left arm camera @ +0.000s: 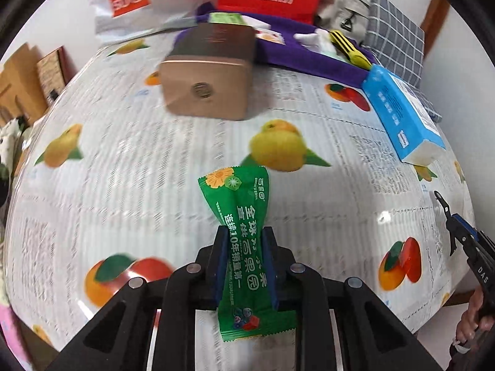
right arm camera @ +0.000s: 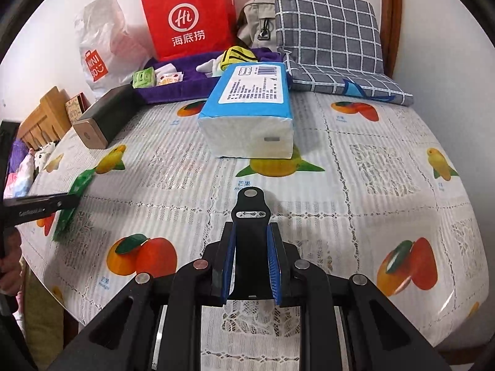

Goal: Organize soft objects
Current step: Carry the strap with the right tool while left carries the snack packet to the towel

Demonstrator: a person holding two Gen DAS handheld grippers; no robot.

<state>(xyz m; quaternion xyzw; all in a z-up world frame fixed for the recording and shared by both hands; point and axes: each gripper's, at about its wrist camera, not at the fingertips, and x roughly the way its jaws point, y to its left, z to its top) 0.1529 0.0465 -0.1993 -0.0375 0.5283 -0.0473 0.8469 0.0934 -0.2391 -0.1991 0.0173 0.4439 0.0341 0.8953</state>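
My left gripper [left arm camera: 246,232] is shut on a green snack packet [left arm camera: 239,198], pinched at its middle and held above the fruit-print tablecloth [left arm camera: 139,170]. The packet also shows in the right wrist view [right arm camera: 77,187], with the left gripper [right arm camera: 66,201] at the far left. My right gripper [right arm camera: 251,227] is shut on a black strap-like piece [right arm camera: 250,216] and hovers over the near table. The right gripper shows at the right edge of the left wrist view [left arm camera: 454,225]. A purple cloth tray [right arm camera: 173,88] at the back holds small packets [right arm camera: 144,78] and a yellow item [right arm camera: 238,55].
A blue-and-white tissue pack [right arm camera: 250,108] lies mid-table. A gold-and-black box [right arm camera: 102,117] lies to its left. A red paper bag [right arm camera: 188,18], a white plastic bag [right arm camera: 99,46], a beige bag [right arm camera: 256,21] and a grey checked cushion [right arm camera: 331,37] line the back.
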